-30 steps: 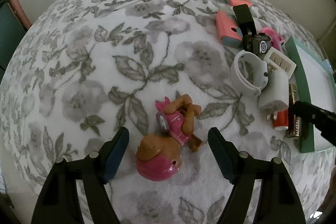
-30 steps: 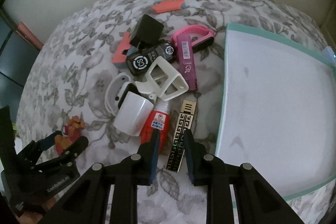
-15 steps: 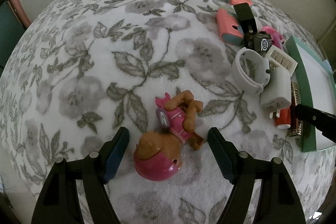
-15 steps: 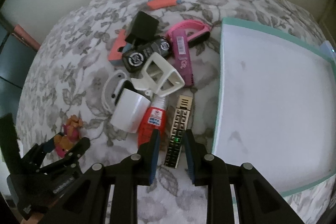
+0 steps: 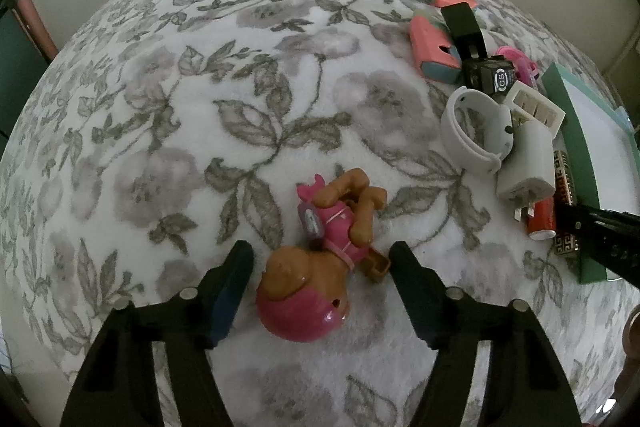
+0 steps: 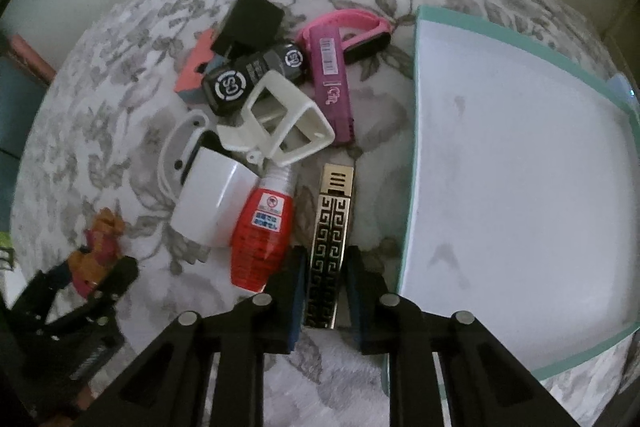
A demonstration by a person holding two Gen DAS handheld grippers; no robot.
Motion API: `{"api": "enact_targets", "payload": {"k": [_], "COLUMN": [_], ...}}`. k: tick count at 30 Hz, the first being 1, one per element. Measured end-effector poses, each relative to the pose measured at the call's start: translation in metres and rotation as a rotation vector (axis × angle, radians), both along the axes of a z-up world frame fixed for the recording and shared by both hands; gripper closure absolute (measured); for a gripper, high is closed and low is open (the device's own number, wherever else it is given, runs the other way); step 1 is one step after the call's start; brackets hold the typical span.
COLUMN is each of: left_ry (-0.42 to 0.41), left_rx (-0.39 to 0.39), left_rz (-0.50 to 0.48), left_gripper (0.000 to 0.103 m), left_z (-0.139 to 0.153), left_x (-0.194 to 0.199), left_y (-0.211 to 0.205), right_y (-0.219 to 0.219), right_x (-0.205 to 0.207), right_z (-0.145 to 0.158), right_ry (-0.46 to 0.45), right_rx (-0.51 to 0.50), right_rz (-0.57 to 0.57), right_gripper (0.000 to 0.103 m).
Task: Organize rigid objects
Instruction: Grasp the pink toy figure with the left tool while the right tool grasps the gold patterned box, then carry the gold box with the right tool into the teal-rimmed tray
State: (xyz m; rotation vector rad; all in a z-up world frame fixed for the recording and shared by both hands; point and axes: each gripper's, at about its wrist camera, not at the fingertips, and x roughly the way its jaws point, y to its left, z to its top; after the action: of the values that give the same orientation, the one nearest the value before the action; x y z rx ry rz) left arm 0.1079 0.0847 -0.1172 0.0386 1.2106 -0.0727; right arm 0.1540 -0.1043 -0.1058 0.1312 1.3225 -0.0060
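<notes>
A brown toy dog with a pink helmet (image 5: 320, 267) lies on the floral cloth between the open fingers of my left gripper (image 5: 322, 259); the fingers do not touch it. It also shows at the far left of the right wrist view (image 6: 98, 247). My right gripper (image 6: 324, 267) has its fingers narrowly set on either side of the near end of a gold and black patterned bar (image 6: 326, 251), close to it or touching. The bar lies next to a red glue bottle (image 6: 262, 235) and the white tray with a teal rim (image 6: 408, 187).
A pile lies left of the tray: white charger (image 6: 212, 199), white frame (image 6: 280, 123), white band (image 5: 472, 131), black cylinders (image 6: 252, 79), black adapter (image 6: 248, 23), magenta stick (image 6: 332, 83), pink band (image 6: 352, 23), salmon blocks (image 5: 434, 47). The wall runs behind.
My right gripper has moved forward along the patterned bar, so its fingers now flank the bar's near end. My left gripper has edged closer to the toy dog and stays open.
</notes>
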Motion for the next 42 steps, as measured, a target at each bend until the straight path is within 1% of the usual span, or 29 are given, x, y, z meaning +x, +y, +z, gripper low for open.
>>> {"api": "enact_targets", "payload": {"k": [1,2,4,7,12,14,18,23,27,31,35,38,42], "left_ry": [0.002,0.004,0.012,0.019,0.041,0.054,0.071,0.089,0.1,0.121,0.146,0.152,0.135], "left_rx": [-0.002,-0.001,-0.001,-0.001,0.003,0.003,-0.001,-0.004,-0.014,-0.039,-0.072,-0.087,-0.102], "left_rz": [-0.001,-0.002,0.0,0.008,0.032,0.044,0.072,0.111,0.14,0.172,0.21,0.227,0.234], "left_gripper": [0.036,0.039,0.039,0.039,0.039,0.039,0.039,0.039,0.039,0.039,0.039,0.04,0.04], "left_z": [0.0,0.001,0.002,0.003,0.003,0.003,0.003,0.004,0.004,0.003,0.005,0.011,0.027], "left_x": [0.0,0.0,0.0,-0.001,-0.001,0.001,0.005,0.012,0.018,0.03,0.041,0.048,0.057], "left_y": [0.0,0.0,0.0,0.001,0.002,0.001,0.002,0.003,0.004,0.009,0.019,0.022,0.019], "right_y": [0.003,0.006,0.01,0.013,0.015,0.014,0.014,0.016,0.009,-0.006,-0.013,-0.021,-0.022], "right_x": [0.0,0.001,0.0,0.001,0.003,0.003,-0.007,-0.006,-0.006,-0.007,-0.008,-0.009,-0.014], "right_z": [-0.001,-0.002,-0.003,-0.004,-0.005,-0.004,-0.003,-0.005,-0.002,0.001,0.003,0.005,0.021], "right_ry": [-0.001,-0.002,-0.003,-0.004,-0.005,-0.022,-0.087,-0.086,-0.09,-0.088,-0.089,-0.091,-0.135], "right_rx": [-0.014,-0.028,-0.06,-0.081,-0.093,-0.098,-0.09,-0.084,-0.046,0.057,0.122,0.174,0.221], "right_rz": [0.003,0.008,0.019,0.013,-0.027,-0.021,-0.005,0.012,0.015,0.006,-0.001,-0.016,-0.007], "right_gripper": [0.083,0.083,0.083,0.083,0.083,0.082,0.083,0.083,0.085,0.086,0.086,0.086,0.086]}}
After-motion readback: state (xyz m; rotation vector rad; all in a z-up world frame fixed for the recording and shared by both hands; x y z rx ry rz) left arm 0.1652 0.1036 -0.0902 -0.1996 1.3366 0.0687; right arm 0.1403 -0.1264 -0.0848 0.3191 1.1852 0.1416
